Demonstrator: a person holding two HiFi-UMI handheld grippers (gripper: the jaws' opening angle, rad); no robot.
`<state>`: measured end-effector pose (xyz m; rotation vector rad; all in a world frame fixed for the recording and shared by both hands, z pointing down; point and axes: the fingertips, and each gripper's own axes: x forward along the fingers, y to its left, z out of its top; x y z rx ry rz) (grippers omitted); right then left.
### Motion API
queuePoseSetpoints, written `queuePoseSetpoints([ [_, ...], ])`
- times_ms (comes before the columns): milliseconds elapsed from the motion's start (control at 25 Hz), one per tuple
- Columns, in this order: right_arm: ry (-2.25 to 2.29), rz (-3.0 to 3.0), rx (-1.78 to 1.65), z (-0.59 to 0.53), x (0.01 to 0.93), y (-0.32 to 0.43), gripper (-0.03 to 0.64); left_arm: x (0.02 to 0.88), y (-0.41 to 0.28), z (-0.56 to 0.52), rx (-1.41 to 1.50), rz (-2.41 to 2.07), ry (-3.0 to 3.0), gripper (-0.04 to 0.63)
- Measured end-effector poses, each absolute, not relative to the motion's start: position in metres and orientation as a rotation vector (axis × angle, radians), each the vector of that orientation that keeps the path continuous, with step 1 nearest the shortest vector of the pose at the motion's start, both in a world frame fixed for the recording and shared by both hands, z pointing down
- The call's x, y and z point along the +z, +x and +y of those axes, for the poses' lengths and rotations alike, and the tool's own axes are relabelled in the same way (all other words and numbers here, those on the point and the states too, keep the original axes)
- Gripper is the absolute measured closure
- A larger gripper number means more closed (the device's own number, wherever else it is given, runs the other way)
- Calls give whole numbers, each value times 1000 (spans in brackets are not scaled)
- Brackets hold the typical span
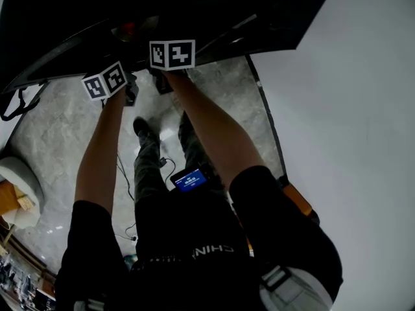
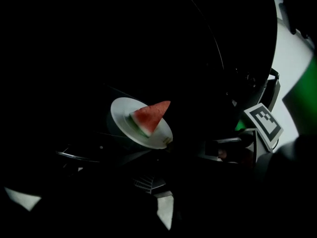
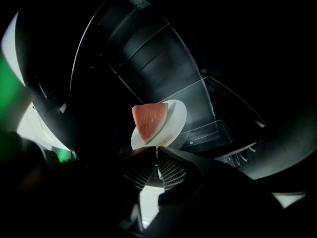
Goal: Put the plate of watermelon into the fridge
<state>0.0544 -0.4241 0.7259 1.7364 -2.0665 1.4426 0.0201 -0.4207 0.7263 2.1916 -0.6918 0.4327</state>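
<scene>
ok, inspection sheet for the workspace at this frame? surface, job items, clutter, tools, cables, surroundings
Surface: glass fridge shelf in a dark interior; cannot tell whether the plate touches it.
Job's things: white plate carrying one watermelon wedge, in front of the shelf.
Clutter: nothing seen.
Grippers: right tool shut on the plate's near rim; left tool too dark to read as open or shut.
Cables: thin cable on the floor by the person's feet.
Surroundings: grey marble floor; white wall on the right.
</scene>
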Motion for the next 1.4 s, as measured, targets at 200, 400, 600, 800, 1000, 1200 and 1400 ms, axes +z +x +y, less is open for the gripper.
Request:
queuePoseSetpoints([
  [200,1741,-2048,1430,-431,724,56,591,718,25,-431,347,-697,2143,581],
  [400,1762,-2015,1441,-427,721,61,591,716,30,-427,312,-688,2115,581],
  [600,1758,-2081,1509,-413,690,57,591,680,27,-411,260,-586,2200,581],
  [800,1731,-2183,1587,-379,640,46,591,622,22,-376,183,-463,2268,581],
  [1000,1666,-2262,1533,-325,570,16,592,551,1,-330,115,-426,2254,581],
  [1200,1620,-2343,1369,-292,533,0,600,512,-11,-299,76,-384,2307,581],
  [1400,1613,-2493,1445,-282,480,-5,600,471,-17,-280,12,-344,2391,581],
])
